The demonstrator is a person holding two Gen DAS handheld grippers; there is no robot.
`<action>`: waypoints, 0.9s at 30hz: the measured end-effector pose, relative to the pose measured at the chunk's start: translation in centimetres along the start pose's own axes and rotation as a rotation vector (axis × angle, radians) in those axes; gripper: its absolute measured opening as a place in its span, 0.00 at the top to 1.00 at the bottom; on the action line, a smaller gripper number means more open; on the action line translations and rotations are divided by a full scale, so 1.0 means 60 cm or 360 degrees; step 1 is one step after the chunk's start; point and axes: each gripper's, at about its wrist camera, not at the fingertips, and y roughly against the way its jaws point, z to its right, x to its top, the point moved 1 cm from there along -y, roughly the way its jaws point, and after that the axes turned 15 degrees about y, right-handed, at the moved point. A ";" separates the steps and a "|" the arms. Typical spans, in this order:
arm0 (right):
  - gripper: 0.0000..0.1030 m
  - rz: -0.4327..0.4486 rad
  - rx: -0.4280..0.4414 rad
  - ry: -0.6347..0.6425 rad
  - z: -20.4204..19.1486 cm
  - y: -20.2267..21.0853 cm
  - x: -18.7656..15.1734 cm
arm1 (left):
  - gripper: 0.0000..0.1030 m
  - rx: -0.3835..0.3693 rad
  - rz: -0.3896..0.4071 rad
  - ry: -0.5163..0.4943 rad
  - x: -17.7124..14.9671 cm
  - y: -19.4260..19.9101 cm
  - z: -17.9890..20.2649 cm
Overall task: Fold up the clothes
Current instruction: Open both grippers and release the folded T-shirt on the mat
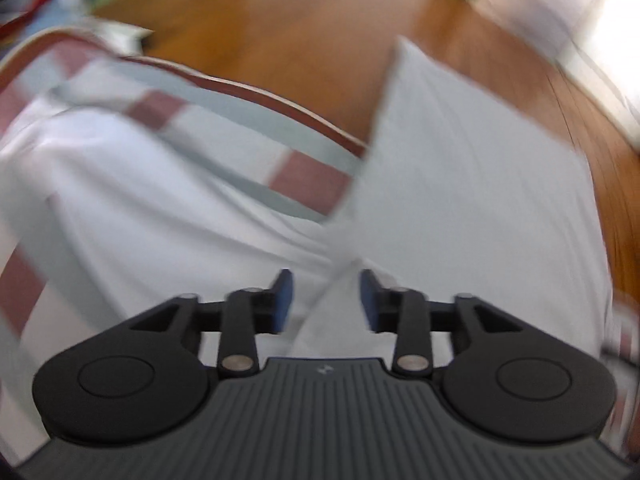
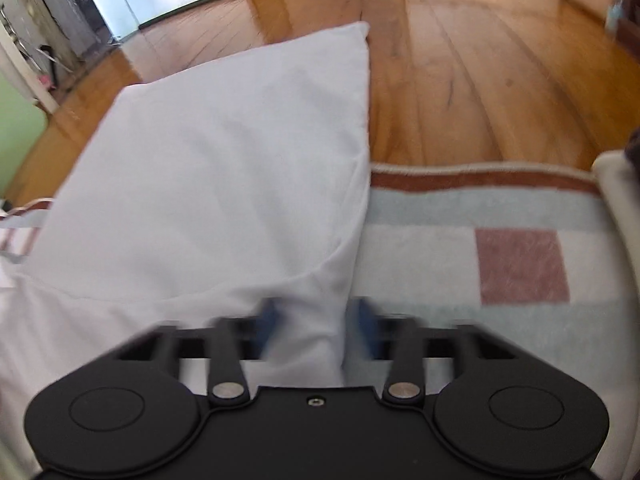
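Your left tool (image 1: 326, 300) and right tool (image 2: 312, 330) each bracket a bunch of the white garment (image 2: 224, 184), pads apart; its flap stands lifted above the checked blanket (image 2: 520, 264). Judged mid-fold: close firmly before carrying it over.

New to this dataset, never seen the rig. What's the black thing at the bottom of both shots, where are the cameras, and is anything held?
No robot arm: a person holds a two-finger gripper in each hand, each carrying a fisheye camera that looks along its fingers. The black hardware is the gripper itself. One picture is from the left gripper, the other from the right gripper. A white garment lies on a checked blanket above a wooden floor. Both grippers have white cloth between their blue pads, jaws apart; the blur hides whether they pinch it.
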 end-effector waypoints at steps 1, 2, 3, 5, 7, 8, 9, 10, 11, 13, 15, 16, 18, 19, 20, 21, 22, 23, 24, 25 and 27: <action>0.94 0.0042 -0.0045 0.0036 -0.008 0.004 -0.001 | 0.59 -0.0005 -0.0036 -0.0070 -0.006 -0.012 0.012; 0.95 0.0090 -0.0104 0.0080 -0.014 0.015 0.002 | 0.58 -0.0009 -0.0071 -0.0140 -0.011 -0.023 0.023; 0.96 0.0118 -0.0156 0.0094 -0.014 0.022 0.004 | 0.55 -0.0014 -0.0107 -0.0210 -0.017 -0.035 0.035; 0.97 0.0152 -0.0239 0.0065 -0.007 0.032 0.004 | 0.50 -0.0007 -0.0155 -0.0313 -0.034 -0.051 0.053; 0.97 0.0116 -0.0239 0.0049 0.006 0.028 0.002 | 0.49 0.0061 -0.0166 -0.0386 -0.049 -0.064 0.066; 0.96 0.0079 -0.0219 0.0040 0.010 0.024 0.000 | 0.49 0.0120 -0.0164 -0.0448 -0.058 -0.070 0.073; 0.94 0.0036 -0.0191 0.0027 0.012 0.018 -0.004 | 0.49 0.0196 -0.0163 -0.0519 -0.067 -0.077 0.079; 0.91 0.0016 -0.0185 0.0022 0.012 0.018 -0.003 | 0.49 0.0306 -0.0163 -0.0607 -0.077 -0.085 0.084; 0.91 0.0028 -0.0192 0.0010 0.011 0.030 -0.001 | 0.49 0.0409 -0.0145 -0.0683 -0.085 -0.090 0.087; 0.79 0.0072 -0.0209 -0.0024 0.010 0.063 -0.002 | 0.49 0.0569 -0.0052 -0.0766 -0.092 -0.088 0.086; 0.72 0.0120 -0.0162 -0.0037 0.006 0.099 -0.010 | 0.50 0.0591 -0.0013 -0.0735 -0.086 -0.079 0.080; 0.73 0.0148 -0.0071 -0.0022 0.001 0.121 -0.022 | 0.50 0.0547 -0.0009 -0.0689 -0.081 -0.073 0.076; 0.73 0.0173 0.0070 0.0076 -0.015 0.157 -0.056 | 0.50 0.0457 -0.0001 -0.0598 -0.071 -0.060 0.069; 0.73 0.0171 0.0095 0.0143 -0.026 0.172 -0.076 | 0.50 0.0413 0.0003 -0.0552 -0.066 -0.054 0.066; 0.73 0.0155 0.0099 0.0207 -0.037 0.183 -0.097 | 0.50 0.0377 -0.0006 -0.0520 -0.064 -0.051 0.064; 0.72 0.0125 0.0089 0.0262 -0.047 0.188 -0.116 | 0.50 0.0358 -0.0036 -0.0512 -0.067 -0.054 0.065; 0.72 0.0090 0.0078 0.0305 -0.055 0.186 -0.132 | 0.49 0.0339 -0.0066 -0.0503 -0.070 -0.057 0.066; 0.72 0.0054 0.0069 0.0342 -0.062 0.180 -0.146 | 0.49 0.0321 -0.0096 -0.0495 -0.073 -0.060 0.067; 0.72 0.0009 0.0059 0.0347 -0.064 0.170 -0.155 | 0.49 0.0302 -0.0126 -0.0486 -0.076 -0.063 0.067; 0.72 -0.0040 0.0050 0.0335 -0.063 0.158 -0.161 | 0.49 0.0283 -0.0156 -0.0478 -0.080 -0.066 0.068; 0.72 -0.0125 0.0028 0.0306 -0.061 0.142 -0.170 | 0.43 0.0245 -0.0217 -0.0461 -0.086 -0.072 0.070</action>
